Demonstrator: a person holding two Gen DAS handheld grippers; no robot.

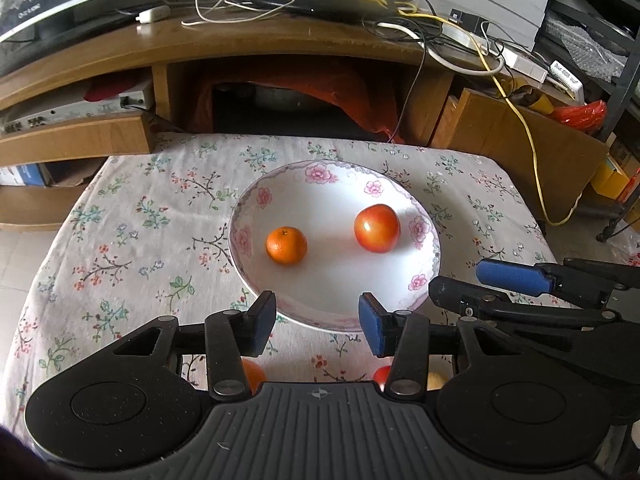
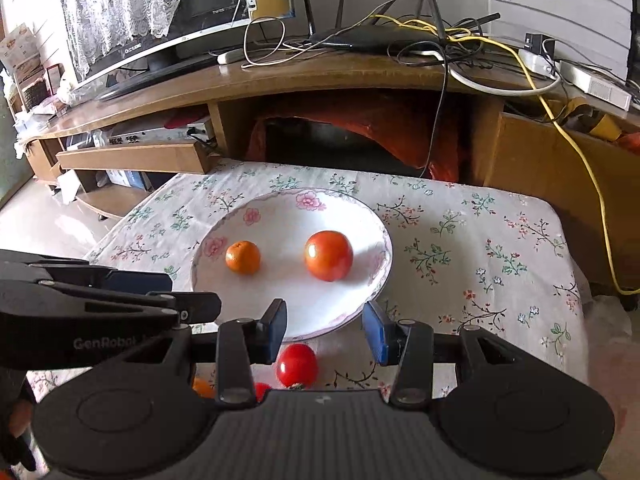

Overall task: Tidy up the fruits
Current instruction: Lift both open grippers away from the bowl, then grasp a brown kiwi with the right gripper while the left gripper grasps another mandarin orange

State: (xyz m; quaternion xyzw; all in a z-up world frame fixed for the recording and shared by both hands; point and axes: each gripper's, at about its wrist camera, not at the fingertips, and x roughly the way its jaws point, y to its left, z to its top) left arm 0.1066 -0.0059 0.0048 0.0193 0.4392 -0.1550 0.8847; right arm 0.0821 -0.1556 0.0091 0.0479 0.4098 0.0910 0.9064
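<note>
Both grippers hang over the near edge of the table with nothing between their blue pads: my left gripper (image 1: 318,322) has its jaws spread wide, and my right gripper (image 2: 326,326) is parted just as wide. From the left wrist view, my right gripper (image 1: 496,284) reaches in from the right, just beside the plate's near-right rim, its 2 fingers apart. From the right wrist view, my left gripper (image 2: 168,292) enters from the left, just beside the plate's near-left rim. A white plate (image 1: 340,312) with pink flowers on its rim sits in the middle of a floral tablecloth (image 1: 132,240). On the plate lie 2 fruits, well apart: a small orange (image 1: 286,245) on the left and a larger red tomato (image 1: 377,228) on the right, a little farther back. On the cloth just near of the plate, under my right gripper, lies another red tomato (image 2: 297,365), not held and not touching the pads. Beside it to the left, a small red piece (image 2: 262,390) and an orange piece (image 2: 202,388) peek out from behind the gripper body; I cannot tell what they are. Beyond the table stands a wooden TV stand (image 2: 320,80) with a screen (image 2: 132,40) on the far left and a tangle of cables, including a yellow cable (image 2: 576,148), on the far right.
</note>
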